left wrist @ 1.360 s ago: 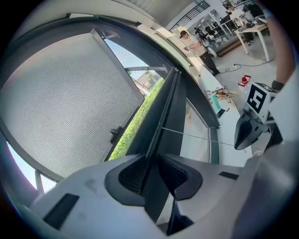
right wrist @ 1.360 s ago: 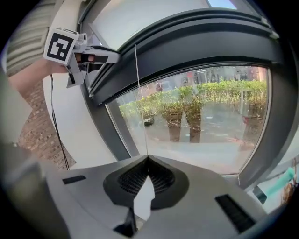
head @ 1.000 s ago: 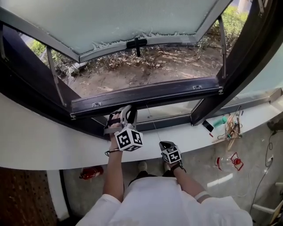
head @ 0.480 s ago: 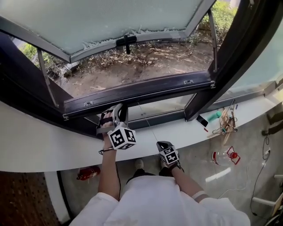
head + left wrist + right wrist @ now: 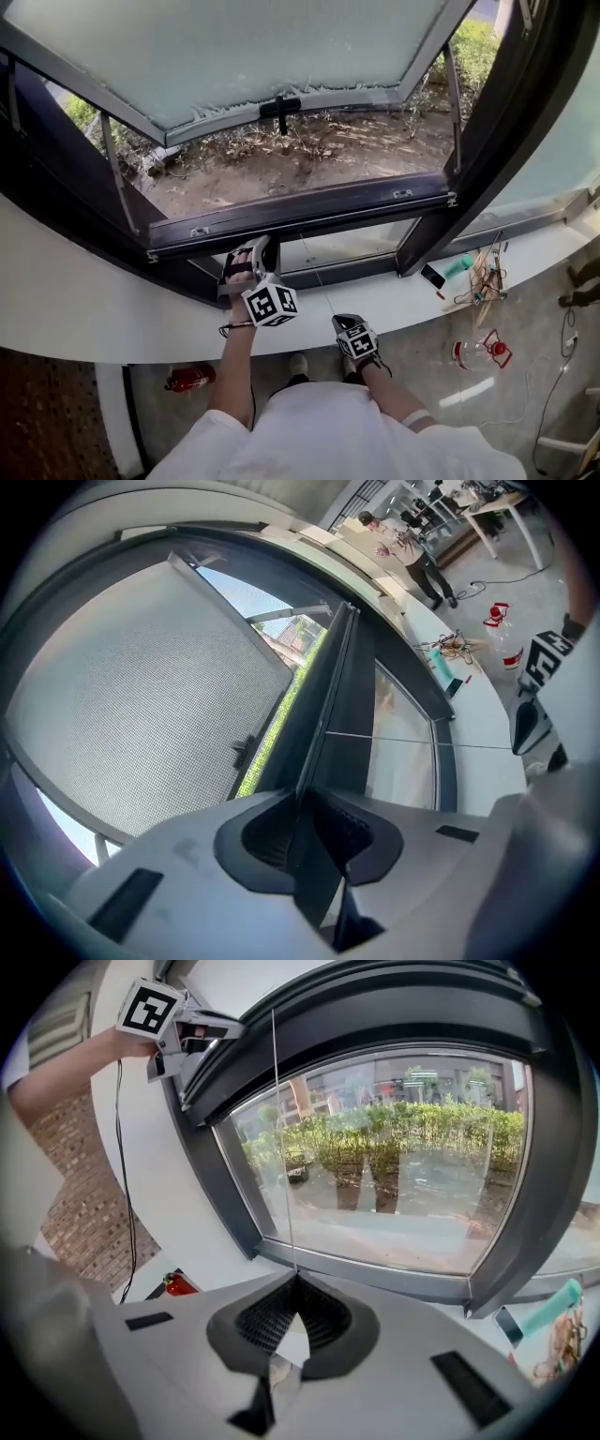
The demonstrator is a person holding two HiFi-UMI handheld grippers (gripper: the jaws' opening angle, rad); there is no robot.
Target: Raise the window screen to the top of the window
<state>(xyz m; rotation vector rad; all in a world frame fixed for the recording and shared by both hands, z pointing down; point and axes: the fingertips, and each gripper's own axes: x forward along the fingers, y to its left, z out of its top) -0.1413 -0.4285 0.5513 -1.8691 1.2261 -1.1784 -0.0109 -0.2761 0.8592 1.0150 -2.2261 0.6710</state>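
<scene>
Since a second ago your left gripper [image 5: 253, 248] has been closing its jaws, and they now pinch the dark bottom bar [image 5: 309, 208] of the window screen [image 5: 141, 696]. That bar lies low across the opening, at 12 o'clock from your hands. Your right gripper [image 5: 345, 321], at 4 o'clock from the left, has its jaws together on the thin cord [image 5: 281, 1129].

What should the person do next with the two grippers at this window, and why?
Probably lift the left gripper, carrying the dark screen rail upward. Its jaws have just been closing and now pinch the rail's edge, while the right gripper is shut on the thin cord running up to that rail, so both holds look ready.
</scene>
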